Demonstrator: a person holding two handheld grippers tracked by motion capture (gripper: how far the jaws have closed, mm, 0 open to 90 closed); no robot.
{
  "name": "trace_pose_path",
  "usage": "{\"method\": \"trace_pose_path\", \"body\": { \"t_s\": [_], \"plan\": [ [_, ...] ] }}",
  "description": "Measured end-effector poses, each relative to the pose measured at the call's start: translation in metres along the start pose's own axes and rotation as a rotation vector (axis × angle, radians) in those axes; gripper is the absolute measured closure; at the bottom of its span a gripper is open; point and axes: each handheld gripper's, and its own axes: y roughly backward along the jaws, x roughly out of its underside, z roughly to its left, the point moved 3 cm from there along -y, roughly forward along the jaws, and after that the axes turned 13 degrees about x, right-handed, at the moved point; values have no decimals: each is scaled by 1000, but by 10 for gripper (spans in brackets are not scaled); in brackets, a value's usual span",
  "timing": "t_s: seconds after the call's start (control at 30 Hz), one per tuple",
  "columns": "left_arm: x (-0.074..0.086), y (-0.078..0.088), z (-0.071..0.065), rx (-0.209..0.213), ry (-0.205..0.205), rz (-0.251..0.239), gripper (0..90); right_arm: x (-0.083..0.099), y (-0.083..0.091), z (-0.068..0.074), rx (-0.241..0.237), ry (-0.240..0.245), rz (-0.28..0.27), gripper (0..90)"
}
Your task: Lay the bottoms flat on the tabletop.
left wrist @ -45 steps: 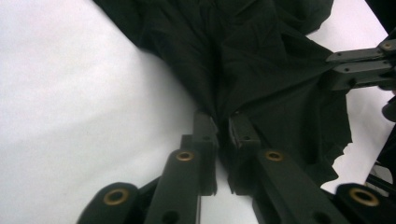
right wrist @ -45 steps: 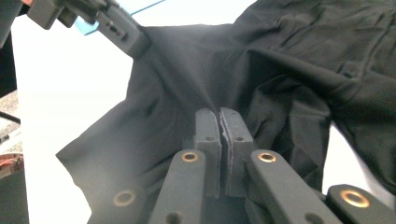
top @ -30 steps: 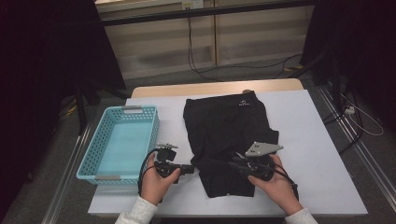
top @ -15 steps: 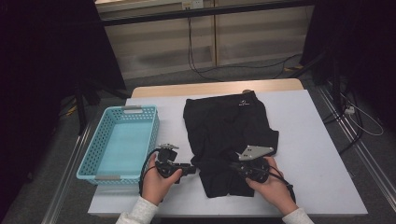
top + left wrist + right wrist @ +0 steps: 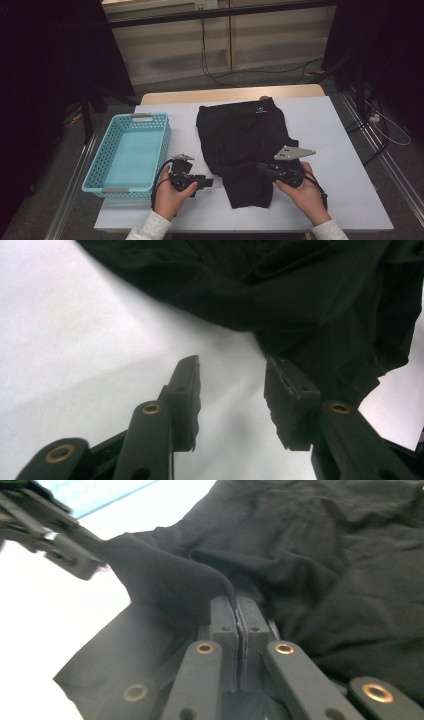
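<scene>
A black garment [image 5: 240,135] lies spread on the white table [image 5: 330,150]. My right gripper [image 5: 262,169], with a grey plate on top, is at the garment's lower right part. In the right gripper view its jaws [image 5: 235,612] are shut on a raised fold of the black cloth [image 5: 325,555]. My left gripper [image 5: 207,181] lies low on the table just left of the garment's lower edge. Its jaws [image 5: 232,375] have just been opening; between them is bare table, and the cloth [image 5: 280,285] lies just beyond the tips.
A light blue plastic basket [image 5: 164,142] stands at the table's left side, close to the left hand. Bare white table lies right of the garment. Beyond the far edge are the floor, cables and a dark stand.
The left gripper's jaws have opened and no cloth is between them now. The right hand went left, then came back to the right with the fold pinched.
</scene>
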Motion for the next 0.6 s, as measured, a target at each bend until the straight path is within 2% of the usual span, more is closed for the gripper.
{"method": "trace_pose_path", "body": {
  "t_s": [0.13,0.2,0.27,0.33,0.43,0.6],
  "plan": [
    [-1,-5,-3,3,-24,-10,514,12,-4,-17,57,-30,55,885],
    [-2,-9,-4,7,-31,-18,487,21,-7,-24,98,1,98,885],
    [-3,-15,-5,7,-49,-21,462,29,-11,-27,109,4,157,884],
    [-4,-21,-6,6,-63,-24,432,31,-11,-29,106,-22,154,883],
    [-6,-30,-7,-9,-100,-34,393,32,-10,-29,100,-26,153,883],
    [-13,-43,-5,-50,-153,-85,375,33,-10,-26,90,-20,144,878]
  ]
}}
